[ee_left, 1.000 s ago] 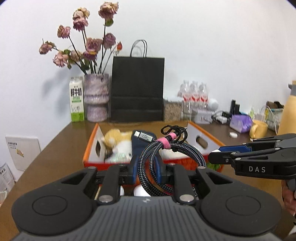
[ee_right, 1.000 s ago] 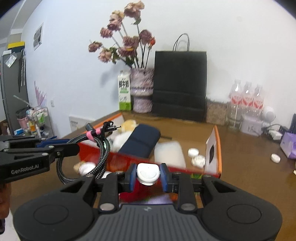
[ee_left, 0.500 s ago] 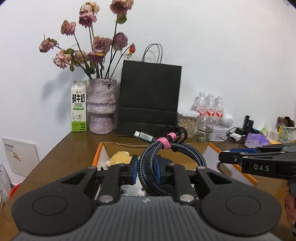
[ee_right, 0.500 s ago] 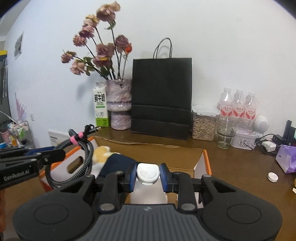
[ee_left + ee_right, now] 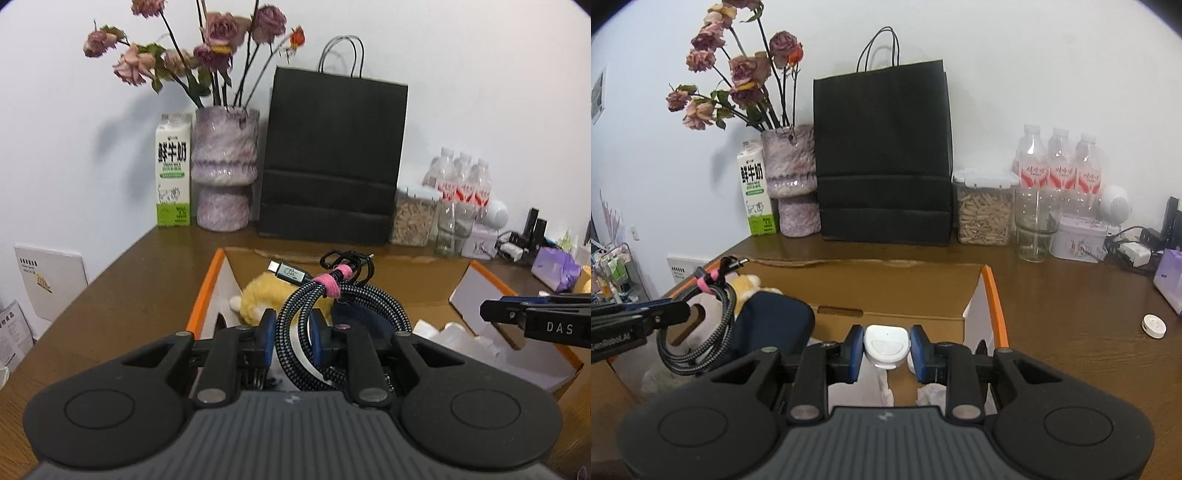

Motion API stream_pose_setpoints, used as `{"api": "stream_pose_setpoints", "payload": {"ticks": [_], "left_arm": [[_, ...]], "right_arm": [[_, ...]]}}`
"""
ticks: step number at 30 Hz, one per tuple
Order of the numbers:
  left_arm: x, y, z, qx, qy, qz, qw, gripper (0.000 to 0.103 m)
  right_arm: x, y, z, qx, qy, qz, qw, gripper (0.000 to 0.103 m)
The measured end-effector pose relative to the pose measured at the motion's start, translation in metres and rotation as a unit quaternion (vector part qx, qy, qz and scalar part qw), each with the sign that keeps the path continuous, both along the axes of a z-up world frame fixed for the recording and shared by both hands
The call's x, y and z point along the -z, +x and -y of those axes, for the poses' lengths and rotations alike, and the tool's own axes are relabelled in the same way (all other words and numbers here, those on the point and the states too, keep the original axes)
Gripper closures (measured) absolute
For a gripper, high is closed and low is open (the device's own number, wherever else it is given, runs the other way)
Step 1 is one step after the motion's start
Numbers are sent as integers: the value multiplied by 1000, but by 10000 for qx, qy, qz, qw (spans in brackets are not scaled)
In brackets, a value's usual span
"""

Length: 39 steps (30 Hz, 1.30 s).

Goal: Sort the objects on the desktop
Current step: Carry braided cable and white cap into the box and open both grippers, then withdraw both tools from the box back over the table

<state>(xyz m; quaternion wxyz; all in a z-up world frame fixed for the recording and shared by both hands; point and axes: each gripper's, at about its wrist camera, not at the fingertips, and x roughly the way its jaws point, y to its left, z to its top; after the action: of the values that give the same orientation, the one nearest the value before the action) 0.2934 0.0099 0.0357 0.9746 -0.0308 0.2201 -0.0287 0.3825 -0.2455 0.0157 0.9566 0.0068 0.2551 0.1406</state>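
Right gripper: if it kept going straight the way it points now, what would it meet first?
Probably the inside of the box's far cardboard wall. The right gripper, shut on a small white case, points slightly downward over the open box. Depth is unclear, so it might reach the box floor first.

Each hand-held gripper has a ribbed grey body flanked by two round black discs, with black linkage arms on silver pivot pins ending in blue-padded fingers [image 5: 267, 334]. The left hand-held gripper [image 5: 663, 308] carries white lettering, seemingly "GenRobot.AI"; the right hand-held gripper [image 5: 498, 308] reads "DAS".
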Motion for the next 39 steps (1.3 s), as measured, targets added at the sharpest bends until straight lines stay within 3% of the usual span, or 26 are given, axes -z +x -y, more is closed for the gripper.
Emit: {"api": "stream_pose_setpoints", "payload": {"ticks": [6,7,8,9,10,11,14,22,39], "left_arm": [[7,0,4,-88,148,-6,9999,79],[7,-1,4,-162,192,44,9997,58],[7,-2,5,-240,253,75,9994,41],[6,-4,5,-316,294,146,9990,10],[5,-7,5,-383,317,282,9984,0],[4,-11,5,-436,345,430,9975,0],[2,-15,6,-500,426,576,9962,0],[3,-13,7,-562,519,521,9957,0],[-4,-25,11,-512,595,613,9950,0]], "right_arm": [[6,1,-1,21,-143,-58,9999,77],[8,0,-1,-9,-137,-61,9999,73],[9,-1,-1,-22,-119,-70,9999,54],[9,-2,-1,-3,-112,-60,9999,26],[8,-4,-1,33,-123,1,9999,14],[7,-6,-2,75,-150,100,9998,2],[4,-10,-3,107,-149,214,9996,0],[8,-11,-6,30,-165,71,9998,0],[-6,-24,-10,-80,-193,303,9993,0]]}}
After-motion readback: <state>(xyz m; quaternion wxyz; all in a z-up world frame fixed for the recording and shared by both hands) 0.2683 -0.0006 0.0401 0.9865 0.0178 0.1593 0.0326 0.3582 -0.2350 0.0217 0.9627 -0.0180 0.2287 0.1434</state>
